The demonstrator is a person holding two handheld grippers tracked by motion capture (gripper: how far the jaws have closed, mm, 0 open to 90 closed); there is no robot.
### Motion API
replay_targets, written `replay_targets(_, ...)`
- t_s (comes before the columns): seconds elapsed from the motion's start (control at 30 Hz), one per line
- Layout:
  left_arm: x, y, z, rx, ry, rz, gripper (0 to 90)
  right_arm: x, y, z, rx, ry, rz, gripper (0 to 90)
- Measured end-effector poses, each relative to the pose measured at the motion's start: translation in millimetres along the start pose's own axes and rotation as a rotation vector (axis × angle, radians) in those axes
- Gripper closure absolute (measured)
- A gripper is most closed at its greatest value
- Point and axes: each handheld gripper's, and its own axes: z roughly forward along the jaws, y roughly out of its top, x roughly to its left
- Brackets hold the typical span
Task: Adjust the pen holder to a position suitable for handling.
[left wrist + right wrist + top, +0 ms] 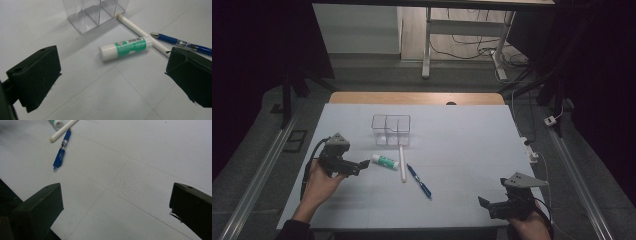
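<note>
The glue stick (pixel 125 48) lies flat on the white tabletop (pixel 462 150), just in front of the clear compartment box (pixel 391 130) and touching the white pen (pixel 402 162). The blue pen (pixel 419 181) lies just beside the white one. The left gripper (pixel 363 164) hovers near the glue stick, fingers (pixel 37 75) spread wide and holding nothing. The right gripper (pixel 483 202) sits well apart at the near right edge, fingers (pixel 42 207) likewise spread and empty.

We see a white worktop (pixel 462 150) carrying four items left of centre: a clear divided container (pixel 391 130) farthest, a white stick (pixel 402 163) just near it, a green-labelled glue stick (pixel 385 160) leftward, a blue pen (pixel 419 181) nearest.
</note>
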Motion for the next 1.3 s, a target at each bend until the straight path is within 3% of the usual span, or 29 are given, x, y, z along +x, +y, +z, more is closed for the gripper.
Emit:
replay_targets(0.33,7.2,16.0,24.2,0.028,-0.020,0.025,0.0,0.2,0.0,0.4,0.002,-0.001,-0.002,0.0)
replay_targets(0.57,11.5,23.9,37.8,0.047,0.004,0.046,5.0,0.2,0.0,0.2,0.002,0.002,0.002,0.0)
replay_targets(0.6,12.6,24.7,38.6,0.047,0.007,0.046,7.4,0.2,0.0,0.2,0.002,0.002,0.001,0.0)
replay_targets(0.67,15.1,26.3,39.7,0.053,0.007,0.053,21.1,0.3,0.0,0.4,0.002,0.002,0.001,0.0)
replay_targets(0.83,22.3,31.3,47.3,0.105,0.067,0.082,42.2,0.6,0.0,0.8,0.005,0.001,-0.006,0.0)
replay_targets(1.0,32.5,38.8,50.3,0.114,0.113,0.067,68.8,0.3,-0.1,0.9,0.006,0.003,-0.004,0.0)
replay_targets(1.13,38.6,44.6,53.6,0.112,0.118,0.049,88.3,0.6,0.1,0.8,0.010,0.000,-0.006,0.3)
replay_targets(1.3,46.6,54.1,63.8,0.106,0.137,0.007,88.6,0.2,-0.1,0.9,0.006,0.005,-0.005,0.3)
